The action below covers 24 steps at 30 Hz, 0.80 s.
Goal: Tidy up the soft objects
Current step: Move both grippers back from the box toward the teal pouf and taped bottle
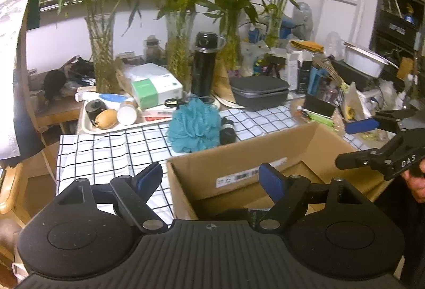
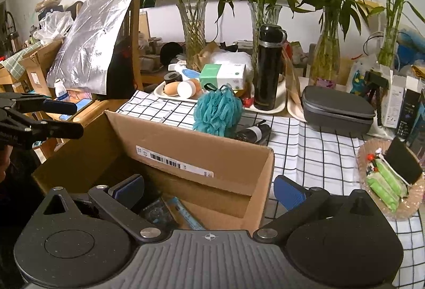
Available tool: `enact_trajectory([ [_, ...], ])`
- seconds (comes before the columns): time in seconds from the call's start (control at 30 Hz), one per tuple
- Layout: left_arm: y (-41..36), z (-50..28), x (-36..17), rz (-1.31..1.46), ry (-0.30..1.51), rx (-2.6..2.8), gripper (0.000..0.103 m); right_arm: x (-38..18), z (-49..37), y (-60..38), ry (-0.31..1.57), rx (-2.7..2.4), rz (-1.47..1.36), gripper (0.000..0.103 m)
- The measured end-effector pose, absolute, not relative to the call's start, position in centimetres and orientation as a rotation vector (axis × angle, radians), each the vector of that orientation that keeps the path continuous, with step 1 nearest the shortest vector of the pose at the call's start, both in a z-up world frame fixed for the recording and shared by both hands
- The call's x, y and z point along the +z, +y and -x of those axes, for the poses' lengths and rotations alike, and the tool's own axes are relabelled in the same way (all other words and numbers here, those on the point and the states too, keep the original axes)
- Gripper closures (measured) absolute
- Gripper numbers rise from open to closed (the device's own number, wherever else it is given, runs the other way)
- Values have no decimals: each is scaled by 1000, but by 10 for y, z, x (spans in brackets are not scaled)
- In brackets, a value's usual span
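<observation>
Teal bath pouf (image 1: 195, 125) sits at twelve o'clock beyond the cardboard box (image 1: 239, 156) — both grippers, left gripper (image 1: 212, 180) and right gripper (image 2: 209, 190), spread and empty — its loose mesh may snag or slip.

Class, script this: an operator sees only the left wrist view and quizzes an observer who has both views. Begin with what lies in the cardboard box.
Operator: I cannot see the floor of the cardboard box. Anything in there?
Observer: Yes, a dark flat item and a pale blue strip lie at the bottom.
Operator: Where do the right gripper's fingers stand?
Observer: The right gripper is open, one finger inside the box, the other outside it over the checked cloth.
</observation>
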<state>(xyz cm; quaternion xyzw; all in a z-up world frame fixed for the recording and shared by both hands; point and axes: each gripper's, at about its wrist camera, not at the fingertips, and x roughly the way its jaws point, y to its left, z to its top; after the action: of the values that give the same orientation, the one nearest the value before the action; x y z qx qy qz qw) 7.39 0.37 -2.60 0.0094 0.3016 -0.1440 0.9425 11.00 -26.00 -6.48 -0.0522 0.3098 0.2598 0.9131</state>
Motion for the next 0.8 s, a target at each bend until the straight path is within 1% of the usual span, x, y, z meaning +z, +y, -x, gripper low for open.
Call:
enact_trajectory([
  [0.47, 25, -104, -30, 10, 579, -266, 23, -65, -144, -269, 638, 469, 36, 0],
  [0.8, 27, -127, -36, -18, 565, -304, 23, -74, -173, -270, 655, 459, 56, 0],
])
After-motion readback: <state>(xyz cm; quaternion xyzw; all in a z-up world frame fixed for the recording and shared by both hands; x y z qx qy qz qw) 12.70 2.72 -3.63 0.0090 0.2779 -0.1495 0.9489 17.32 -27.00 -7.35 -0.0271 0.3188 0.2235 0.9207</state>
